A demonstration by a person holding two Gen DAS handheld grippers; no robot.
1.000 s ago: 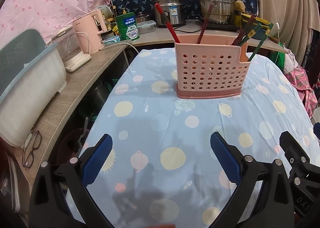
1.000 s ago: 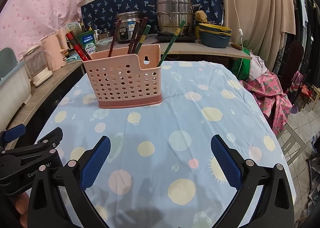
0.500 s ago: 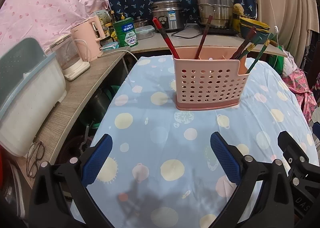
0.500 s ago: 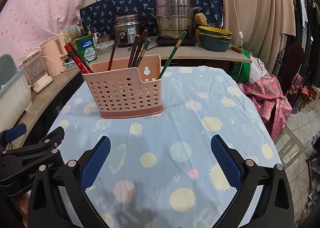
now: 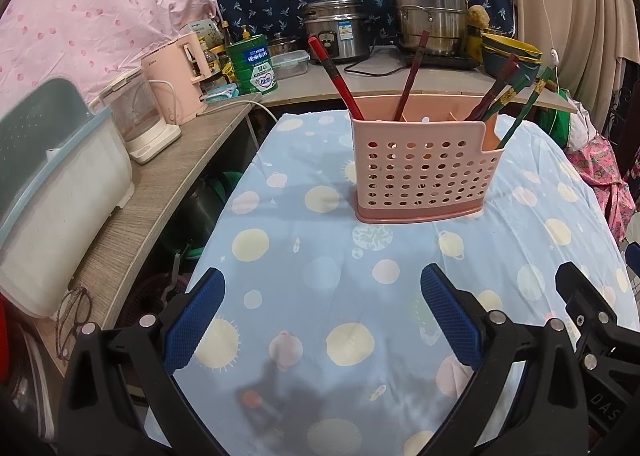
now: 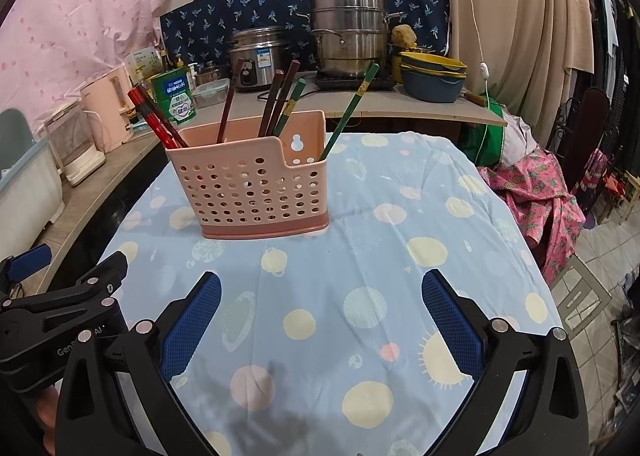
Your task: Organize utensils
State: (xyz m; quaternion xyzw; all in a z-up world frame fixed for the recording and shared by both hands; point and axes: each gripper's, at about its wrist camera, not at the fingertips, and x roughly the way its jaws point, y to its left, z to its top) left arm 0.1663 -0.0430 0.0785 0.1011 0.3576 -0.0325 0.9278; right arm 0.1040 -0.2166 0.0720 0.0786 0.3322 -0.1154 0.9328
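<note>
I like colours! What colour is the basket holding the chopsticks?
Pink basket; clearest in the right wrist view.

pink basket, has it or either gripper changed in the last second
Both grippers have drawn slightly back and up: the pink basket sits a little lower and smaller in each view. The left gripper and right gripper are open and empty as before. Nothing was grasped or released. The chopsticks lean in the basket unchanged.

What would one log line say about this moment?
left tool: open, empty | right tool: open, empty | pink perforated plastic holder: upright on tablecloth, chopsticks inside
</note>
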